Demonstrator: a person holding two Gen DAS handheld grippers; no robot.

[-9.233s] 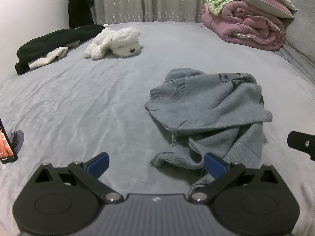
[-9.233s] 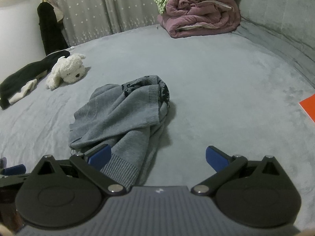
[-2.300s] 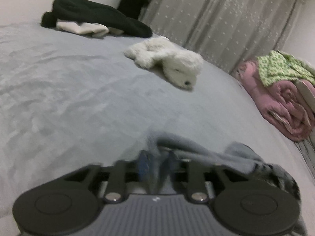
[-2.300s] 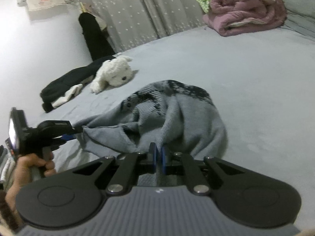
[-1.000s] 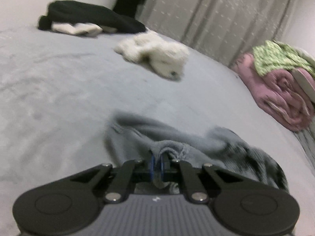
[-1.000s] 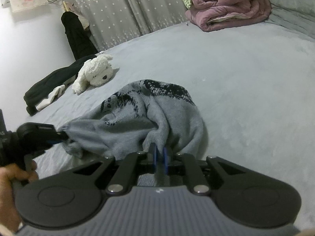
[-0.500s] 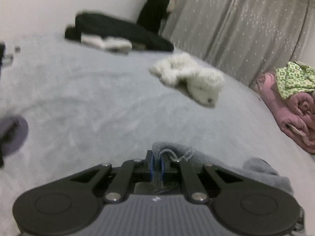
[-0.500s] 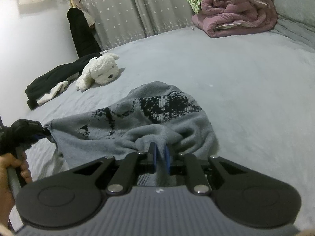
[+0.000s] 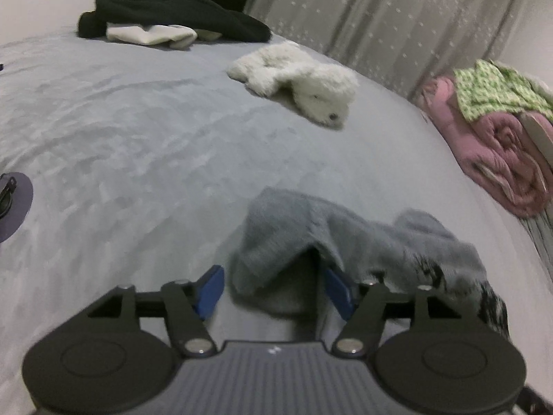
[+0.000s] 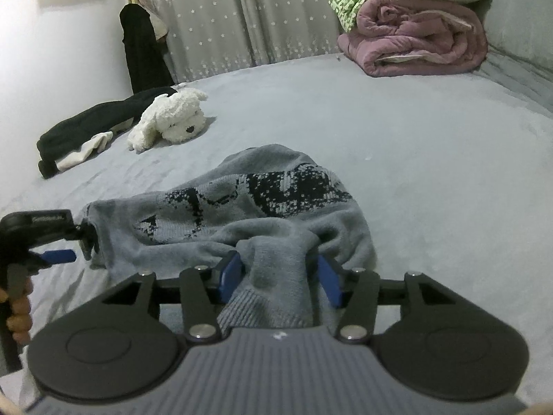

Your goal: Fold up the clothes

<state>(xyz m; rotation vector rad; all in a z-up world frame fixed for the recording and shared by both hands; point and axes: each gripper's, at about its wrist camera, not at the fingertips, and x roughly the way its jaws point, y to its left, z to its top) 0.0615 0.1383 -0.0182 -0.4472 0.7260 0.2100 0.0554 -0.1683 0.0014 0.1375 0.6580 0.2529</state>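
A grey knit sweater with a black pattern [image 10: 249, 207] lies bunched on the grey bed [image 10: 432, 159]. It also shows in the left wrist view [image 9: 311, 235]. My left gripper [image 9: 273, 288] is open, with the sweater's left corner lying loose between its blue pads. It also appears at the left in the right wrist view [image 10: 58, 242]. My right gripper [image 10: 280, 276] is open, and the sweater's ribbed hem drapes between its blue fingers.
A white plush dog [image 10: 169, 117] and a black and white garment [image 10: 83, 128] lie at the far left. Rolled pink bedding with a green cloth [image 10: 411, 38] sits at the far right. Curtains [image 10: 242, 14] hang behind. A dark round object [image 9: 13, 204] lies at the bed's left edge.
Both grippers were shut on the sweater half a second ago and have opened. The sweater has dropped onto the bed, spread a little wider between them.
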